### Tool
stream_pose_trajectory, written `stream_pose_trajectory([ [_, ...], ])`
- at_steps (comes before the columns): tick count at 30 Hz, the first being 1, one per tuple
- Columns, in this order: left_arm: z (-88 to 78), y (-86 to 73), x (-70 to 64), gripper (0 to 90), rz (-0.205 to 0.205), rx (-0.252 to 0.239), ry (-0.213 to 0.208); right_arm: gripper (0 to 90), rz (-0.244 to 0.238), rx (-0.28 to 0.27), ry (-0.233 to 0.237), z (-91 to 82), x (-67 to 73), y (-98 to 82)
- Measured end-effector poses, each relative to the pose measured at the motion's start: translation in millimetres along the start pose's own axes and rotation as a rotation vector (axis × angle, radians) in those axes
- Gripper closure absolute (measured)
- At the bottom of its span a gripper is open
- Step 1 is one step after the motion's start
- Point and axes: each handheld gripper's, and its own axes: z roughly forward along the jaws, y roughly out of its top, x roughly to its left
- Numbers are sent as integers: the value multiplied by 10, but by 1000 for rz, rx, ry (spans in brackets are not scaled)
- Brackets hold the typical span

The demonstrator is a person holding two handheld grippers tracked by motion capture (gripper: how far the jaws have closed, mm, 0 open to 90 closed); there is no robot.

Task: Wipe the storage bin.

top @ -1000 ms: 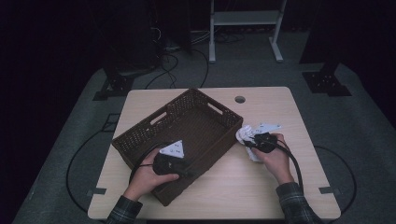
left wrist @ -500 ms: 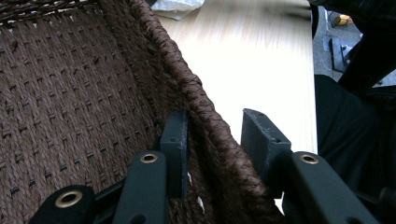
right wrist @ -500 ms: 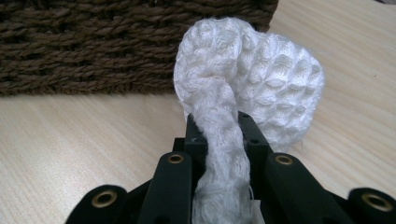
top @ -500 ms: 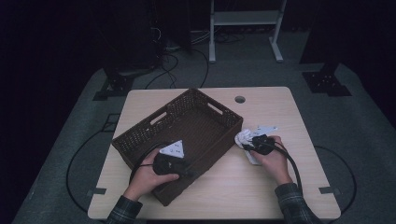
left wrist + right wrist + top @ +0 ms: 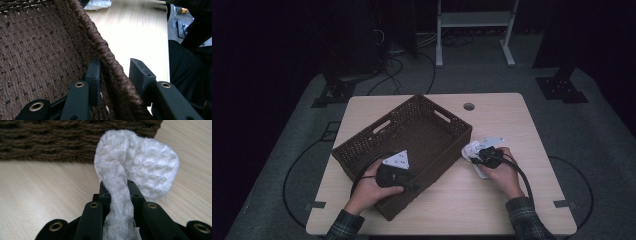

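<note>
A brown woven basket (image 5: pixel 362 150) lies at an angle across the middle of the wooden table (image 5: pixel 512 115). My left gripper (image 5: pixel 412 184) sits at the basket's near corner. In the left gripper view it (image 5: pixel 115 72) straddles the braided rim (image 5: pixel 100 42), one jaw inside and one outside, shut on it. By the basket's right corner my right gripper (image 5: pixel 476 155) holds a white knitted cloth (image 5: pixel 472 148). In the right gripper view its jaws (image 5: pixel 117 187) pinch a fold of the cloth (image 5: pixel 145 165), which bulges up just in front of the basket's wall (image 5: pixel 50 140).
A round cable hole (image 5: pixel 469 106) lies in the table's far middle. Bare tabletop runs along the right side and the front edge. On the floor behind stand a white frame (image 5: pixel 472 20) and dark stand feet (image 5: pixel 562 85) with cables.
My right gripper with the cloth has edged slightly left, closer to the basket's wall. The left gripper has stayed on the rim.
</note>
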Motion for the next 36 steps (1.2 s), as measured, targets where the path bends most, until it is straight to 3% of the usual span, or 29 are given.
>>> stream_pose_trajectory([
  [19, 0, 0, -2, 614, -2, -1, 2, 775, 30, -135, 7, -333, -18, 117],
  [36, 0, 0, -2, 614, 0, 0, 2, 775, 5, -228, -15, -571, 17, 228],
])
